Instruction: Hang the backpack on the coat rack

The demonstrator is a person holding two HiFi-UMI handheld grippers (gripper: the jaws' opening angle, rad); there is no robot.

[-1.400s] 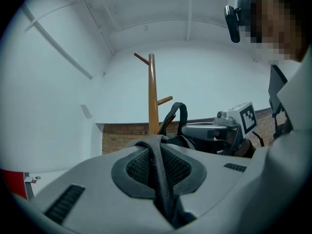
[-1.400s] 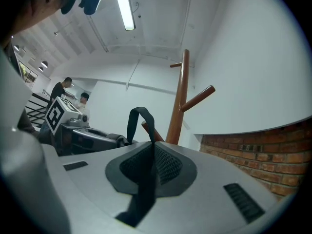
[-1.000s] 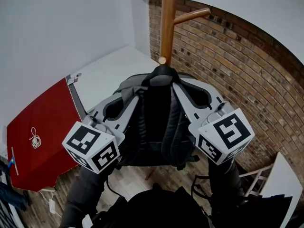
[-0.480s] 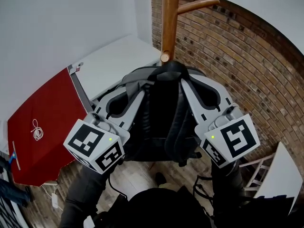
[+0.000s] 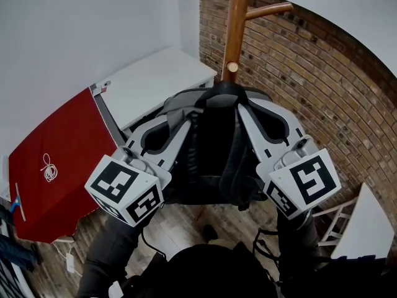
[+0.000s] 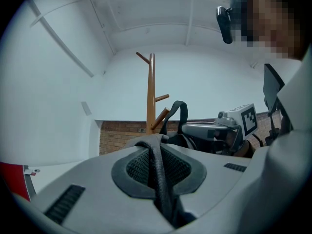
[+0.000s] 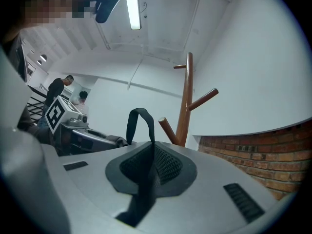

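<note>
Backpack (image 5: 211, 154) hangs upright between my hands, left gripper (image 5: 175, 129) and right gripper (image 5: 251, 120) each clamped on a strap. Its carry loop (image 5: 221, 90) sits just below the coat rack (image 5: 236, 23) peg (image 5: 231, 67), dead ahead, midway between both.

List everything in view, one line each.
backpack: 1, black and grey, centre, top near the rack's low peg
coat rack: 1, brown wood, top centre
brick wall: 1, red-brown, right
table: 1, white, left of rack
board: 1, red, far left
cord: 1, white, on board
floor: 1, wood, bottom
left gripper: 1, grey, shut on a backpack strap
right gripper: 1, grey, shut on the other strap
sleeves: 2, dark, bottom
</note>
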